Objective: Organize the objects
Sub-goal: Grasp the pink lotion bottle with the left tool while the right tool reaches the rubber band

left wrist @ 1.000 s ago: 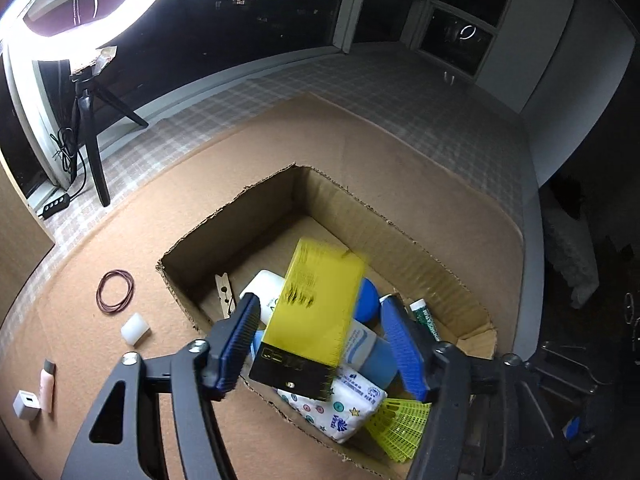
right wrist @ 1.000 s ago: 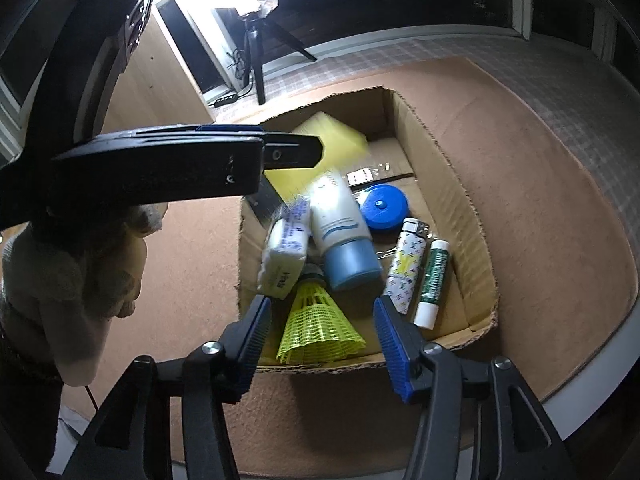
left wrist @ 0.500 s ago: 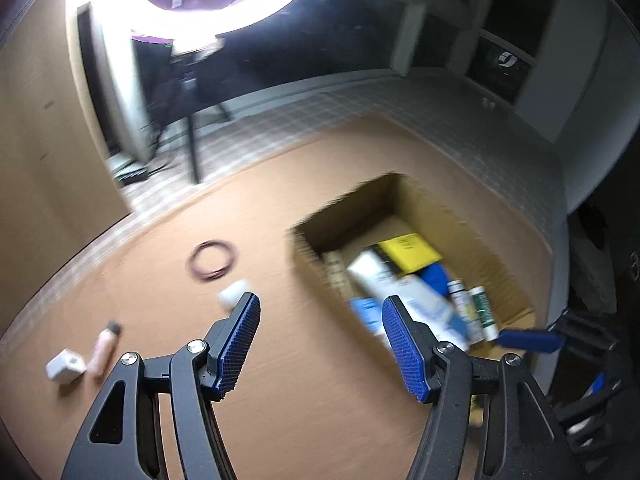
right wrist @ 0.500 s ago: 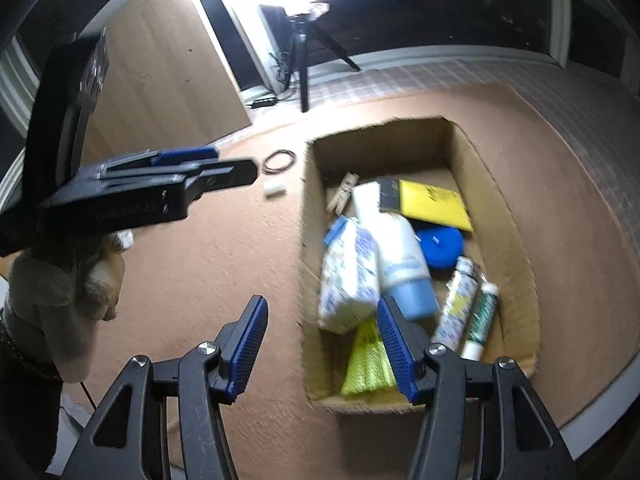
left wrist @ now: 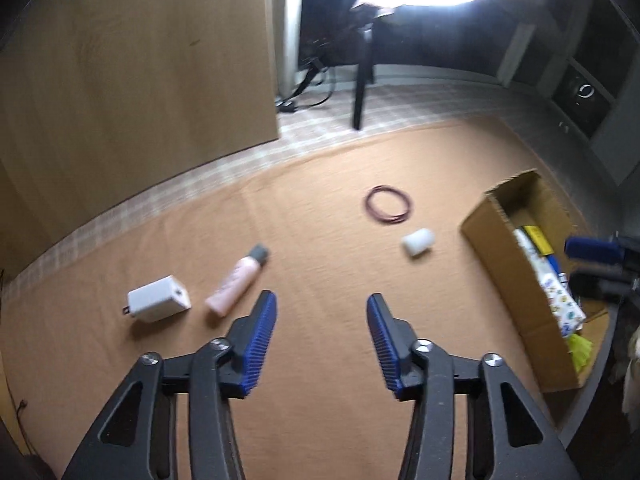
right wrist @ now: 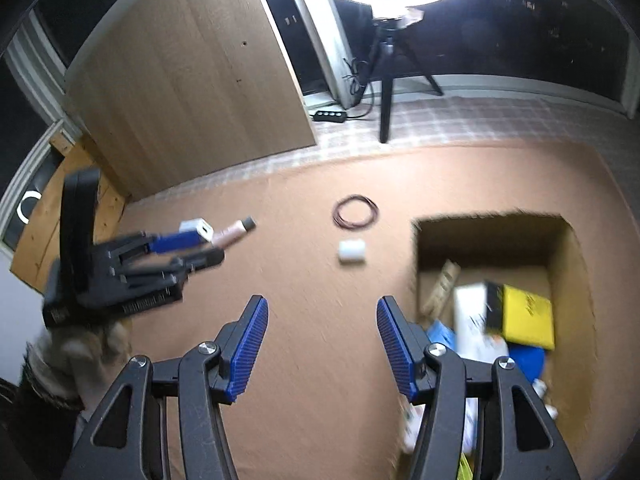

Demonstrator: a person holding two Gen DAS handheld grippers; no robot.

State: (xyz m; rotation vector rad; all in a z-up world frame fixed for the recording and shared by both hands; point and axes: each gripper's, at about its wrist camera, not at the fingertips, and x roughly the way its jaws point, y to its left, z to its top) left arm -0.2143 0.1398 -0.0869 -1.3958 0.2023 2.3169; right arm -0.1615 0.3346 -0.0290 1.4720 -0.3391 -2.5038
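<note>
My left gripper (left wrist: pixel 322 308) hangs over the brown mat, its jaws closing with nothing between them. Just beyond its left finger lie a pink bottle (left wrist: pixel 236 280) and a white charger (left wrist: pixel 158 298). Farther off are a white cylinder (left wrist: pixel 418 241) and a ring of dark rubber bands (left wrist: pixel 387 210). The cardboard box (left wrist: pixel 504 272) stands at the right with several items inside, among them a yellow card (right wrist: pixel 526 316). My right gripper (right wrist: pixel 322 312) is open and empty, left of the box (right wrist: pixel 568 264). From there the left gripper (right wrist: pixel 214 247) shows above the bottle (right wrist: pixel 234 234).
A ring light on a black tripod (right wrist: pixel 384 92) stands on the checked floor beyond the mat, with a power strip (right wrist: pixel 330 116) beside it. A wooden panel (left wrist: pixel 132 80) leans at the back left. A person's sleeve (right wrist: pixel 80 356) shows behind the left gripper.
The left gripper let the yellow card drop into the box, then swung left to the loose items with narrower jaws. The right gripper also moved left, off the box.
</note>
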